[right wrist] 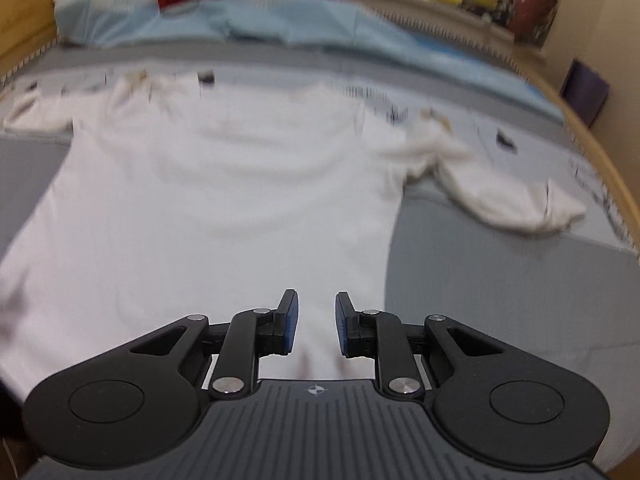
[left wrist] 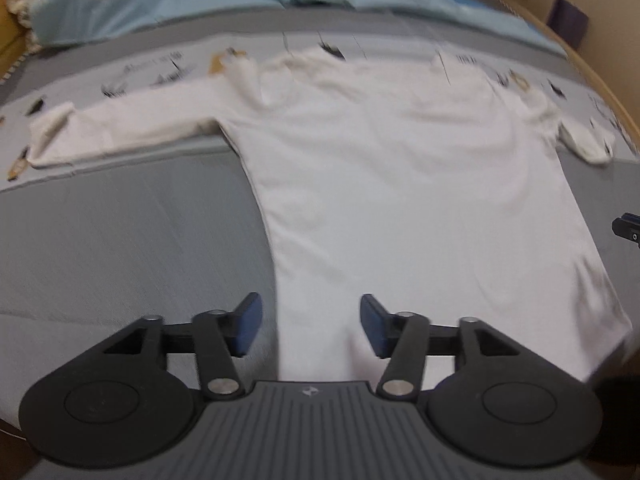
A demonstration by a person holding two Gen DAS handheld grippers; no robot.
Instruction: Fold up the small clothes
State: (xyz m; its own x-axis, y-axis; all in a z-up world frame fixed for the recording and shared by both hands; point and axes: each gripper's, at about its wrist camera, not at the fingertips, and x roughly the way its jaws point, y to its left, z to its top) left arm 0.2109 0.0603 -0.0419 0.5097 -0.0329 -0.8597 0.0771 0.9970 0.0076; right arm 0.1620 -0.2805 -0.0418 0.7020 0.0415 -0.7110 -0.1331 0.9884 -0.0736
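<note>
One blue pillow (left wrist: 100, 8) lies beyond the white shirt (left wrist: 400, 184).

Lying flat on the grey bed (left wrist: 120, 240): white long-sleeved shirt (left wrist: 400, 184), sleeves spreading sideways, collar pointing toward the blue pillow (left wrist: 100, 12).

My left claw (left wrist: 311, 326) points steeply down with its jaws standing wide apart, the blue pads (left wrist: 249, 322) facing each other across a broad gap — nothing pressed between them. My right claw (right wrist: 317, 322) also tilts downward, less steeply, its jaws much closer together yet still parted, the pads (right wrist: 290, 320) pinching nothing that I can see. In the left wrist view a small black part of my right claw peeks in at the right edge — well apart from the left one.
</note>
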